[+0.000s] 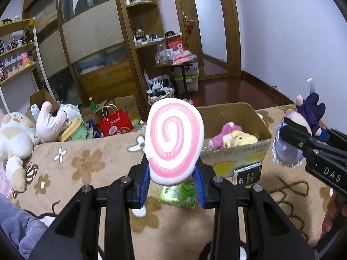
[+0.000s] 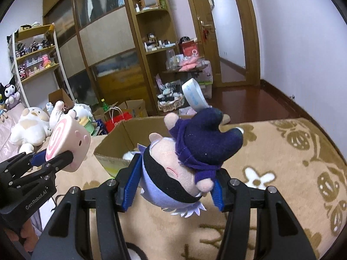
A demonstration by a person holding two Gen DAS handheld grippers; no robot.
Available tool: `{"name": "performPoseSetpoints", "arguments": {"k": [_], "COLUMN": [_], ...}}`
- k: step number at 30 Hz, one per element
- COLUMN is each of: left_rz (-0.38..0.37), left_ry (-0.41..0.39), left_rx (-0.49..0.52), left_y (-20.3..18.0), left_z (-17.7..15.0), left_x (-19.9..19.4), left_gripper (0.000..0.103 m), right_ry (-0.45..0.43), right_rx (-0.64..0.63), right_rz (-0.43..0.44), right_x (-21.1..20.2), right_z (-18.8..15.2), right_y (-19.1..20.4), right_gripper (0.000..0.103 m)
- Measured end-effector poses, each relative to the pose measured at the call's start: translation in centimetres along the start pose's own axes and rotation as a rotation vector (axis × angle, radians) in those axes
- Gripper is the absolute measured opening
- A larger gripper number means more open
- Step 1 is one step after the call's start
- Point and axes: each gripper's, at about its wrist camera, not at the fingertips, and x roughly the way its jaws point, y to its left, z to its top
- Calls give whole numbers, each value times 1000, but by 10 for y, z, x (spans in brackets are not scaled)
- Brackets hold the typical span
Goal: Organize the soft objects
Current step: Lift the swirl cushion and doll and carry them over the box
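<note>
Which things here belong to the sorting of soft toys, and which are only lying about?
Belong to the job:
- swirl plush in the left gripper
- doll in the right gripper
- cardboard box holding plush toys

Lying about:
- green packet
- red bag
- black carton

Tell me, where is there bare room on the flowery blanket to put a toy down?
Bare beige flowered blanket lies between the big white-and-tan plush animal and the brown cardboard box; more lies right of the box. It is crowded in front of the box, by the green packet and small black carton.
</note>
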Motion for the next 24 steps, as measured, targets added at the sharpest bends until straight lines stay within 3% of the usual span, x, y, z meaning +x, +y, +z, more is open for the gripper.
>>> {"name": "performPoseSetpoints", "arguments": {"k": [24], "left_rz": [1], "left_ry": [-118], "left_rx": [2], "left_y": [0], "left_z": [79], "left_x": [24], "left_gripper": [34], "right_ry": [-130], "right_rx": [-127], "right_rz": [27], "right_x": [18], "right_z": [64], "right_y": [12], "right_gripper": [60]}}
